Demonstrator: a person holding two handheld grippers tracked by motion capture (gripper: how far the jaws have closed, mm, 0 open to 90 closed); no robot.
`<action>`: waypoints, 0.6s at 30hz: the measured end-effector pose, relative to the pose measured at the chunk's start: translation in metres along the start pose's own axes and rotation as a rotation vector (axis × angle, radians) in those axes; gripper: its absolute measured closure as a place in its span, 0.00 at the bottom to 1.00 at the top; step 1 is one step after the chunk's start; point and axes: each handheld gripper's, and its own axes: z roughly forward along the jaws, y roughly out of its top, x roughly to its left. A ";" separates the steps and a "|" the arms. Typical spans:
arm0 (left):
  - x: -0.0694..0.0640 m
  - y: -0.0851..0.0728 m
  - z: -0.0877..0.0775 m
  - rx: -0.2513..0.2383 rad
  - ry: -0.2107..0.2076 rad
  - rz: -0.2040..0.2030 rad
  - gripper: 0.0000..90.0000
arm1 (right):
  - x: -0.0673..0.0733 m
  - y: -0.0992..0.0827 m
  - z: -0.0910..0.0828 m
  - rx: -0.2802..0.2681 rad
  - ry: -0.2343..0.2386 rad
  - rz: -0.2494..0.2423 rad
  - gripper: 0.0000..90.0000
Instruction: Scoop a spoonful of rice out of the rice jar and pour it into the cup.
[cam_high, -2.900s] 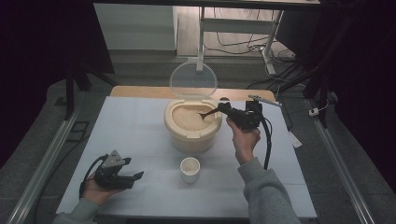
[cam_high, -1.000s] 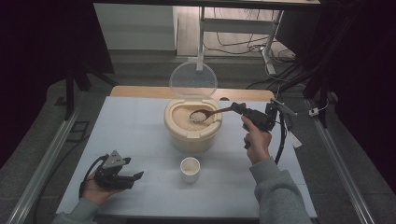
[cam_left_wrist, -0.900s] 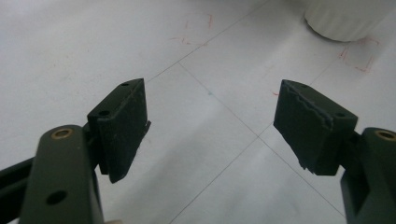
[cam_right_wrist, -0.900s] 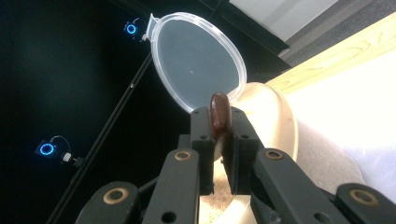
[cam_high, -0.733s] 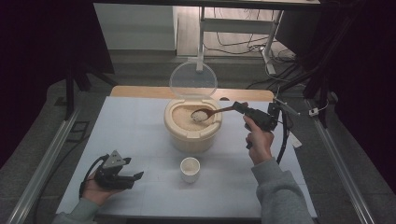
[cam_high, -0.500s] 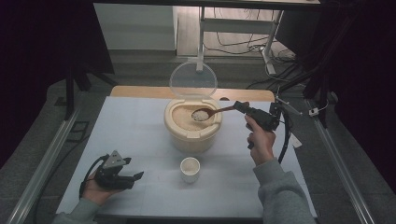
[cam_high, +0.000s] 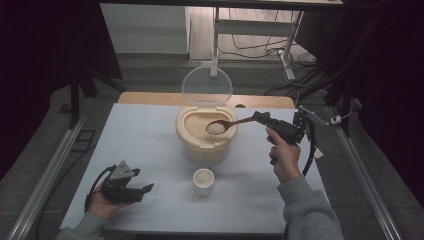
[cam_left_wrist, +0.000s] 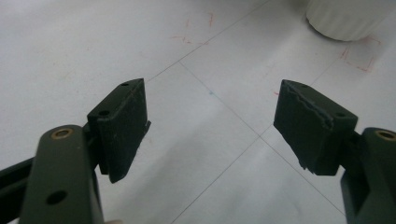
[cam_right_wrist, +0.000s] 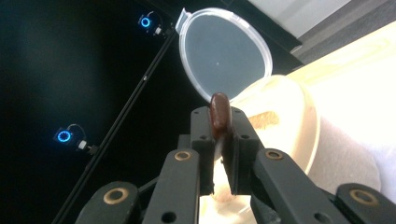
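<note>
High view: right hand-held gripper (cam_high: 260, 118) grasping spoon (cam_high: 225, 125) over container (cam_high: 206, 136); cup (cam_high: 203, 181) near.

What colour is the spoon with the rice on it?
Brown, a dark reddish brown; the spoon shows best in the high view.

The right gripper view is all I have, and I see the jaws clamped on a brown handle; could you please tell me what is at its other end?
Observer: The spoon has a bowl loaded with white rice, held over the open rice container.
Operator: Thank you. Is there anything to pour it into?
Observer: A small white cup stands on the table in front of the container, nearer the person.
Operator: And the other gripper?
Observer: The left gripper rests low at the table's near left corner, jaws open with nothing between them.
</note>
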 end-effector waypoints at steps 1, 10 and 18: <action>0.000 0.000 0.000 0.000 0.000 0.001 0.28 | 0.000 -0.001 -0.001 0.006 0.000 -0.002 0.92; 0.000 0.000 0.000 0.002 0.000 0.000 0.28 | 0.001 -0.012 -0.007 0.067 0.007 -0.002 0.92; 0.000 0.000 0.001 0.007 -0.003 0.003 0.28 | -0.001 -0.027 -0.014 0.126 0.002 -0.001 0.92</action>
